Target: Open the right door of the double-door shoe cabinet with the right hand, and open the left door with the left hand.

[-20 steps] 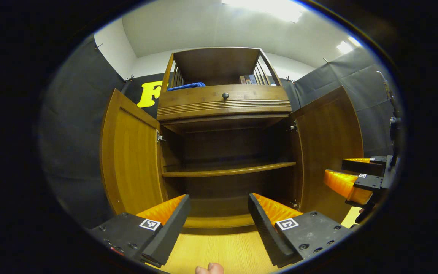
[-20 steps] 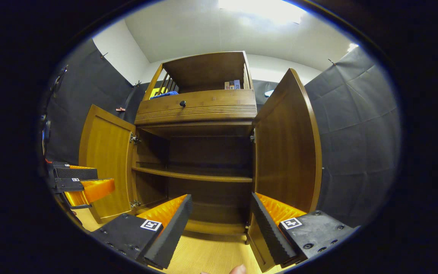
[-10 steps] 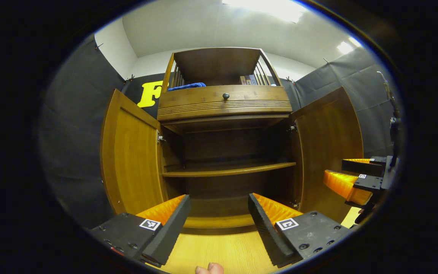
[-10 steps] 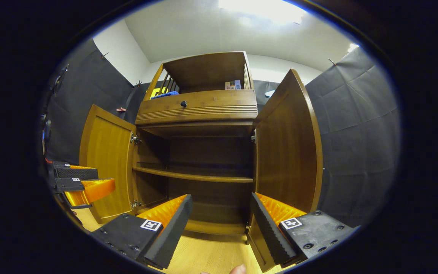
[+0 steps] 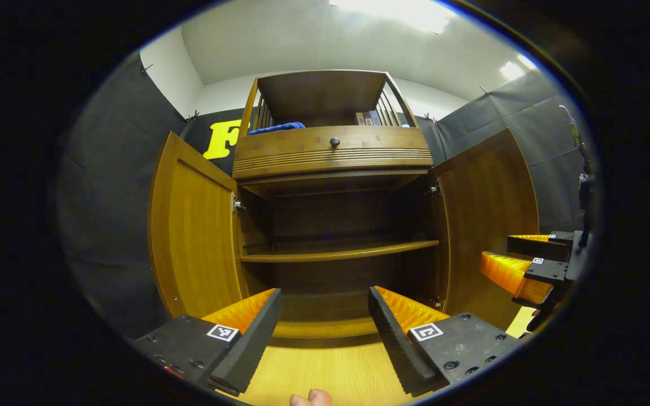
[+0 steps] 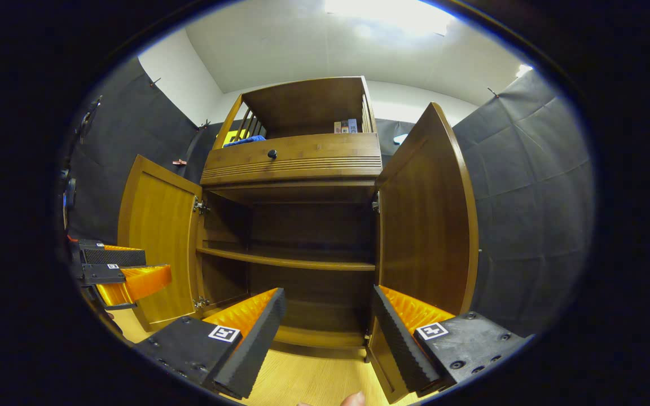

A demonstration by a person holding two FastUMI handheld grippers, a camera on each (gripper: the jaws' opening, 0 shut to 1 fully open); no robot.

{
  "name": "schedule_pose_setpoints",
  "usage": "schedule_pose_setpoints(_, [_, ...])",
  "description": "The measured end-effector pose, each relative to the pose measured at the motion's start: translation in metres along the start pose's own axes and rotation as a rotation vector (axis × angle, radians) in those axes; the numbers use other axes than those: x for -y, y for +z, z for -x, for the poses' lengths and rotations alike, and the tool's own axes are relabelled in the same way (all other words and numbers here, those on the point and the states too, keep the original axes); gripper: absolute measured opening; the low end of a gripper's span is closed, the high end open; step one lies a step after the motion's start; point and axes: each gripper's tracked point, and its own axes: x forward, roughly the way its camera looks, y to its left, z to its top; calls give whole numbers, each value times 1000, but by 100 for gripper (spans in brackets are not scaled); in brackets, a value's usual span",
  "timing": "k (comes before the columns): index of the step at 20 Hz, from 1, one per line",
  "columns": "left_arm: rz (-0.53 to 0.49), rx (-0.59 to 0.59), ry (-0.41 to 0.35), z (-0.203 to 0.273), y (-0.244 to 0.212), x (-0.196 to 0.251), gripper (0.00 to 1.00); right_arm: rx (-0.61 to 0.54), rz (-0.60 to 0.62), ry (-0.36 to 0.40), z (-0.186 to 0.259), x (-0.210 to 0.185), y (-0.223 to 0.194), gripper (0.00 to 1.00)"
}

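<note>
The wooden shoe cabinet (image 5: 333, 152) stands ahead with both doors swung wide. Its left door (image 5: 192, 231) (image 6: 156, 242) and right door (image 5: 488, 220) (image 6: 426, 214) stand out toward me, baring a dark interior with one shelf (image 5: 339, 251) (image 6: 285, 260). My left gripper (image 5: 325, 316) is open in front of the cabinet's base, holding nothing; it also shows far left in the right gripper view (image 6: 124, 269). My right gripper (image 6: 328, 318) is open beside the right door's lower edge, touching nothing; it appears at the right edge of the left gripper view (image 5: 519, 259).
A closed drawer with a dark knob (image 5: 334, 142) sits above the doors. The open top shelf holds a blue cloth (image 5: 277, 127) and some small boxes (image 5: 367, 118). Light wooden floor (image 5: 325, 372) lies below. Black cloth walls close in on both sides.
</note>
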Motion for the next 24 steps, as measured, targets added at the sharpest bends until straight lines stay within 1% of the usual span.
schedule_pose_setpoints(2, [1,0,0,1,0,0,95,0,2,0,-1,0,1,97])
schedule_pose_setpoints(3, [2,1,-1,1,0,0,95,1,2,1,0,0,0,100])
schedule_pose_setpoints(4, [1,1,-1,0,0,0,94,1,2,0,0,0,0,94])
schedule_pose_setpoints(9, [-1,-2,1,-1,-1,1,94,4,0,8,0,-1,1,94])
schedule_pose_setpoints(10, [0,0,10,-1,0,-1,95,10,1,8,-1,0,3,97])
schedule_pose_setpoints(11, [0,1,17,-2,-1,-3,94,16,1,11,-1,0,3,100])
schedule_pose_setpoints(12, [-1,-1,25,-3,-1,-5,93,19,-2,16,-2,0,4,98])
schedule_pose_setpoints(15, [-4,-21,36,-4,-6,-5,94,28,-20,32,-2,-2,5,98])
schedule_pose_setpoints(17, [1,-21,43,-3,-6,-6,94,37,-13,28,-2,-2,7,98])
schedule_pose_setpoints(24, [-5,-23,33,-1,-8,-4,94,23,5,49,-4,-7,1,98])
